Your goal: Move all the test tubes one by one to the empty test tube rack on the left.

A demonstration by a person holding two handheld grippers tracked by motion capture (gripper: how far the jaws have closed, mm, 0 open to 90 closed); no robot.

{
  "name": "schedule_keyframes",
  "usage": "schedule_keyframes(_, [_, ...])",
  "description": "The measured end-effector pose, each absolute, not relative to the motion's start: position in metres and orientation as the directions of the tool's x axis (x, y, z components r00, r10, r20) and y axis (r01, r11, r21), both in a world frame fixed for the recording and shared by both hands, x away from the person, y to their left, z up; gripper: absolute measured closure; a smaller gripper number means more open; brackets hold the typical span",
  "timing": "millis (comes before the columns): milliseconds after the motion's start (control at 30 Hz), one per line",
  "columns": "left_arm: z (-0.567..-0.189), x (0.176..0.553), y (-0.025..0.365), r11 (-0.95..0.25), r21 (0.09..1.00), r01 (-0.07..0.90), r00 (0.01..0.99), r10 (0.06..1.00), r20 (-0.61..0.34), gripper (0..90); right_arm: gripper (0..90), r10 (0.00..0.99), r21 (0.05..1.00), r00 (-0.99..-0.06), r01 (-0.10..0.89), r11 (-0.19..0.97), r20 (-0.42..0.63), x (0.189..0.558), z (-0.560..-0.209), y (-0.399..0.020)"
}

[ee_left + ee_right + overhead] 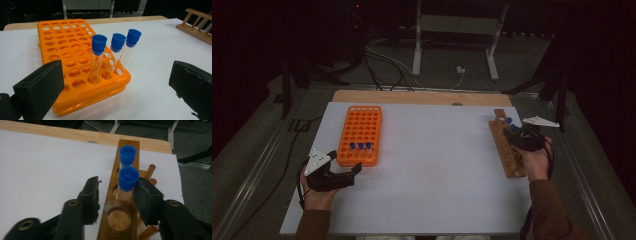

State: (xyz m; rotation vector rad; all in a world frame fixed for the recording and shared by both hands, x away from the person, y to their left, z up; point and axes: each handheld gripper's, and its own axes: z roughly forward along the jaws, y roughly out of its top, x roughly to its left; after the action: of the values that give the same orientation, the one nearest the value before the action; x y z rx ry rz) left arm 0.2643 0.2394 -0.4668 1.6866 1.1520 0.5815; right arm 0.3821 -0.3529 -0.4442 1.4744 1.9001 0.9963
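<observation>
From the high view, the right tongs (pixel 518 134) sit over the wooden rack (pixel 507 145) at the table's (pixel 437 200) right edge, right at the blue-capped tubes standing in its far end. The left tongs (pixel 346 170) rest well apart from that work, just beside the near end of the orange rack (pixel 359 135), which holds three blue-capped tubes in its near rows. The right hand (pixel 536 162) is plainly the nearer one to the wooden rack.

In the left gripper view, the left tongs (pixel 115 82) stand wide apart with nothing between them; the orange rack (pixel 75 57) lies straight ahead, its three tubes (pixel 110 55) upright or slightly leaning.

In the right gripper view, the nearer tube (pixel 128 182) stands upright in the wooden rack (pixel 122 202), its long axis vertical, between the jaws of the right tongs (pixel 117 192). The right pad seems to touch the tube just under the cap; the left pad stands clear, with a gap and the rack's edge between, so the tongs are not yet clamped. A second capped tube (pixel 127 155) stands just behind. The tube is clear glass with a bright blue flared cap, and I judge a straight upward lift is needed once gripped.
</observation>
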Motion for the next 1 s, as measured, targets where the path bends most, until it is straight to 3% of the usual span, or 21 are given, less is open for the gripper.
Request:
schedule_keyframes(500, [-0.467, 0.265, 0.24, -0.071, 0.901, 0.428, 0.437, 0.889, -0.138, 0.7, 73.5, 0.966, 0.784, -0.258, 0.595, 0.177, -0.022, 0.392, -0.443, -0.355])
schedule_keyframes(1000, [-0.467, 0.265, 0.24, -0.066, 0.901, 0.429, 0.436, 0.889, -0.142, 0.7, 76.3, 0.966, 0.793, -0.258, 0.586, 0.167, -0.012, 0.394, -0.44, -0.356])
